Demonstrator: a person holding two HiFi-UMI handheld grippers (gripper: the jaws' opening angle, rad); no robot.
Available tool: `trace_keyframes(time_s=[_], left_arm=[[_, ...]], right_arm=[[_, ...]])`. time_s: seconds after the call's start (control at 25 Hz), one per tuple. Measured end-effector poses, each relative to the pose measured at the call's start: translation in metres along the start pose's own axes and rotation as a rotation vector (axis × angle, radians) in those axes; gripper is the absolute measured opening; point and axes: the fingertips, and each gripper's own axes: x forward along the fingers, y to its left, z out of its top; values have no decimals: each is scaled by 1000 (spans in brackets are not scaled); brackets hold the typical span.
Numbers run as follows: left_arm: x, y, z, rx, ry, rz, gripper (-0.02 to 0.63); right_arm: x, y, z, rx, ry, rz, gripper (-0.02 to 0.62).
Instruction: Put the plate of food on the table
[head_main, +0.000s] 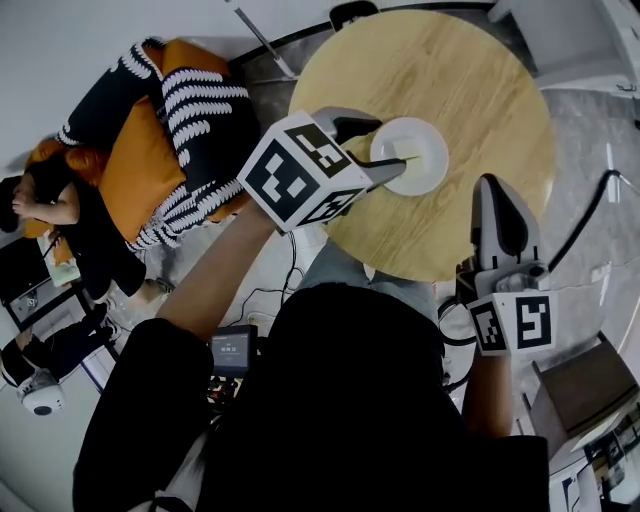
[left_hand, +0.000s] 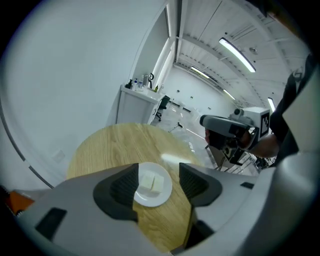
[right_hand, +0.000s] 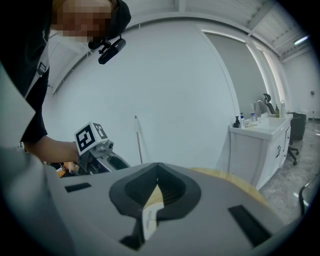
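A white plate (head_main: 412, 155) with two pale pieces of food (left_hand: 151, 183) rests on the round wooden table (head_main: 450, 90), near its front edge. My left gripper (head_main: 385, 148) is at the plate's left rim, its jaws open. In the left gripper view the plate (left_hand: 155, 197) lies in the gap of that gripper (left_hand: 158, 172), partly hidden by the left jaw. My right gripper (head_main: 497, 188) hangs over the table's front right edge, apart from the plate. Its jaws (right_hand: 157, 172) meet at the tips with nothing between them.
A sofa with orange cushions and a striped blanket (head_main: 170, 130) stands left of the table, with a person (head_main: 50, 200) beside it. Cables run on the floor under the table edge. A white counter with bottles (right_hand: 260, 130) stands by the far wall.
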Motion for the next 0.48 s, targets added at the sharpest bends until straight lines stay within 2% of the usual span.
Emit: trace_keyframes(time_s=[0.28,0.48], left_arm=[[-33,-22,51,20,-172,54,263],[-57,-38,73,58,-262,94,263]], right_arm=[[-14,8,18,-7,-45,-4,6],[-19,16,33,-12,-81,-2,6]])
